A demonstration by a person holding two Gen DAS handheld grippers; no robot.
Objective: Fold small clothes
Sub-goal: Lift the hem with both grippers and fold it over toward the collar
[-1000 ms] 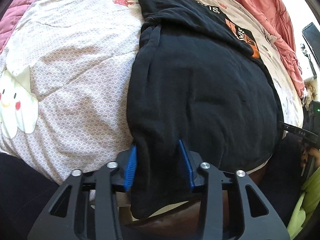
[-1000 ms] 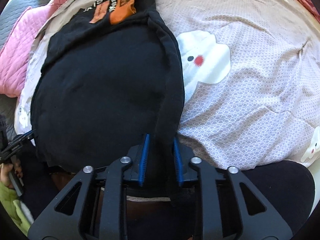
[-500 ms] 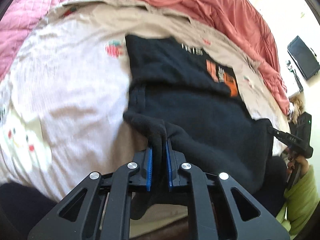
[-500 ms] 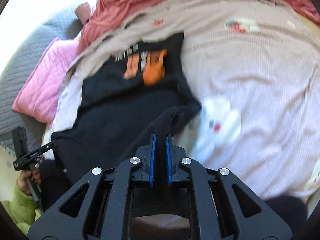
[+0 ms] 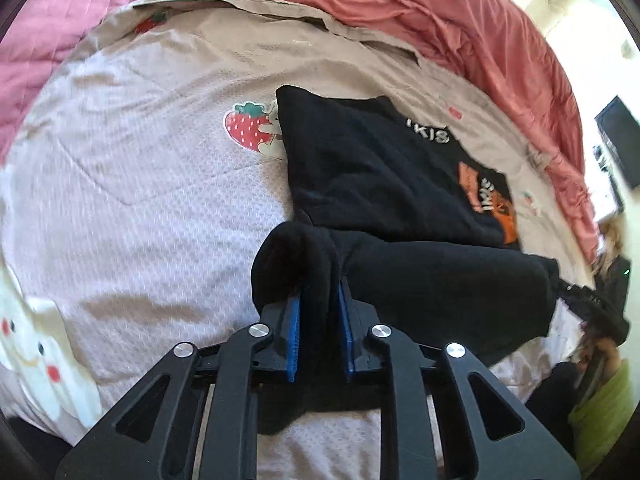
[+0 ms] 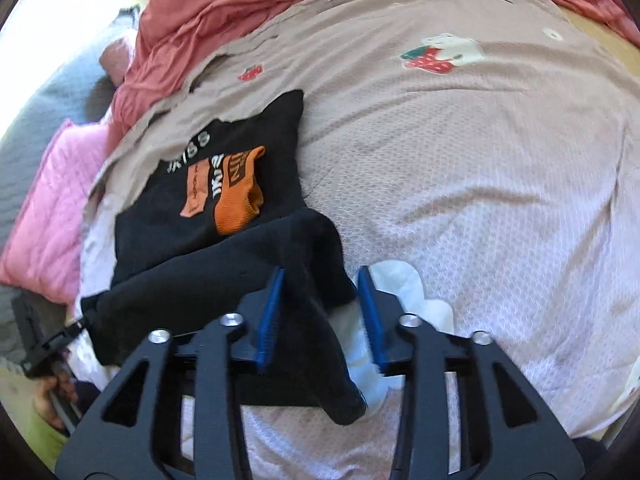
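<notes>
The black T-shirt [image 5: 372,168] lies on the bed, its near hem doubled over toward the orange print [image 6: 228,192] and the far edge. The left gripper [image 5: 318,320], jaws just eased a little, still pinches a bunched corner between its blue fingers [image 5: 293,332]. The right gripper [image 6: 320,312] has just opened wide; cloth hangs between its fingers [image 6: 270,316] unpressed. The beige bedsheet [image 5: 140,200] carries a strawberry print [image 5: 246,128]. A second ago the shirt hung off the near edge; motion blurs its folded edge.
</notes>
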